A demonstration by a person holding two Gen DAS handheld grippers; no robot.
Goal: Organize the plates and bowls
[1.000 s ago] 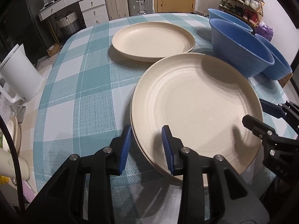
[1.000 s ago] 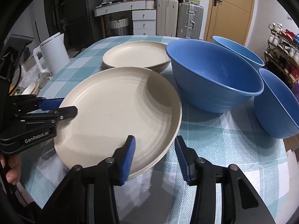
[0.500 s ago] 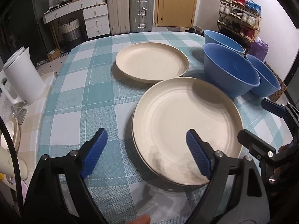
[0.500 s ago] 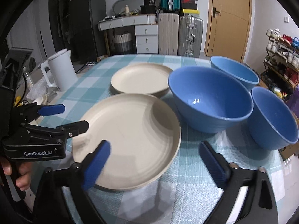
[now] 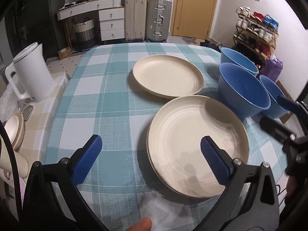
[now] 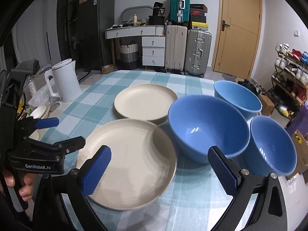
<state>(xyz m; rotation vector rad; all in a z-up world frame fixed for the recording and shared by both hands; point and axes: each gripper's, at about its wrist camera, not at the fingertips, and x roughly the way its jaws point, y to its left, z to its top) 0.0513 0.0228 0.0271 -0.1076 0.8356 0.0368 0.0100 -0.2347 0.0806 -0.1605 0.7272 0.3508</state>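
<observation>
A cream plate [image 5: 198, 144] [image 6: 130, 159] lies on the checked tablecloth nearest me, with a second rim showing under its left edge. Another cream plate [image 5: 167, 77] [image 6: 146, 102] lies behind it. Three blue bowls stand to the right: a large one [image 5: 242, 88] [image 6: 207, 127], one behind it [image 5: 236, 61] [image 6: 236, 98] and one at the table's right edge [image 5: 273, 96] [image 6: 273, 146]. My left gripper [image 5: 151, 142] [image 6: 63, 132] hangs above the near plate's left rim, its jaws opening and holding nothing. My right gripper [image 6: 159, 152] [image 5: 277, 115] is open above the plate's right rim, empty.
A white kettle [image 5: 32, 75] [image 6: 65, 80] and small cream dishes [image 5: 15, 132] sit on a side counter to the left. The table's right edge [image 6: 288, 184] runs just past the bowls. Suitcases, drawers and a shoe rack stand beyond the table.
Both grippers were shut on the near plate's rim, one on each side. They have opened wide, let it go and risen. The plate stays on the table.
</observation>
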